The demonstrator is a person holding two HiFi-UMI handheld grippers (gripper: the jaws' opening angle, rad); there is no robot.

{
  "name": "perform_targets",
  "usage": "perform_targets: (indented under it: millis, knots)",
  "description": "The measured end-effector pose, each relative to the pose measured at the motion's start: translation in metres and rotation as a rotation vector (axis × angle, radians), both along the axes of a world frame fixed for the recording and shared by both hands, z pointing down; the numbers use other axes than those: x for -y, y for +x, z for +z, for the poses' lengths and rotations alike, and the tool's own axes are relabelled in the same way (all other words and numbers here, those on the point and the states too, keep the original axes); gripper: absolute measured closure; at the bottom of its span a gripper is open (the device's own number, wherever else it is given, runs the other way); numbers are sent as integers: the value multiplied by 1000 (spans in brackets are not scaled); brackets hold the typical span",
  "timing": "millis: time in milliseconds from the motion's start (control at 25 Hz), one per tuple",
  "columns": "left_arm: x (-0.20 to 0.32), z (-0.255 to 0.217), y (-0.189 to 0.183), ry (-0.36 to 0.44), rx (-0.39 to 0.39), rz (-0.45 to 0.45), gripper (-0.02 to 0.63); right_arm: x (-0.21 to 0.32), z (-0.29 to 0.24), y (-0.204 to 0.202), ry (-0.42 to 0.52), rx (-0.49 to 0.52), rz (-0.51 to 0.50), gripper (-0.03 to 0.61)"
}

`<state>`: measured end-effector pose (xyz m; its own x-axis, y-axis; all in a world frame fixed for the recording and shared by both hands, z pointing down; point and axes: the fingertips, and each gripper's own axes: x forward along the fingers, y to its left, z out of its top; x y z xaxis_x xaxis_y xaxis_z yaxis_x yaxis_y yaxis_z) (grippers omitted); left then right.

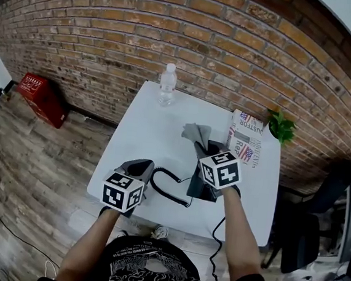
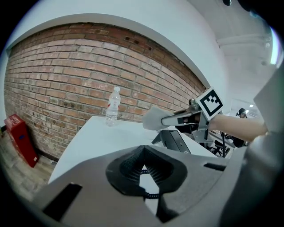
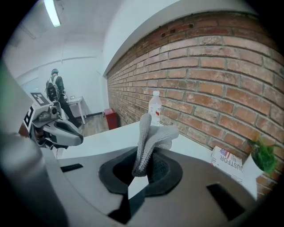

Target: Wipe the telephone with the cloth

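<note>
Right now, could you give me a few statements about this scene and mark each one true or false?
1. The right gripper grips a grey cloth. True.
2. The cloth touches the telephone. False: it is held in the air above it.
3. The water bottle lies on its side. False: it stands upright near the brick wall.
4. The coiled cord shows between the left gripper's jaws. True.
5. The red crate stands beside the bottle. False: it is on the floor.

Telephone [image 1: 193, 189]: mostly hid behind right gripper [image 1: 201, 145] cube | coiled cord [image 2: 143, 171]: seen thru left gripper [image 2: 142, 155] jaw gap, pinched or lying below, unclear | bottle [image 1: 167, 85] label: too small to read
</note>
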<state>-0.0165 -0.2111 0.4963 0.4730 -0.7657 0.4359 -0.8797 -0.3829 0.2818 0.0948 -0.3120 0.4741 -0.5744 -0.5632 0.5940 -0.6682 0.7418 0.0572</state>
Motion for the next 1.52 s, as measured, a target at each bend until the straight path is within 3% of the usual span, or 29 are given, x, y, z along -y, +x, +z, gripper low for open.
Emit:
perform_targets:
  millis: [360,800,1240,1520]
  knots:
    - [-7,-32,-21,46,-4,-7,607,-34,-62,3,114,129,90,568]
    - [-18,-74,-14,134,63,83,607,-98,-108,43,228,201,294,568]
    - [-44,-99,-23,197,106,132,607,-155,-111,61,250,265,474,568]
    - [-59,-99,-19,206,117,167,607,-175,-109,56,250,251,488,568]
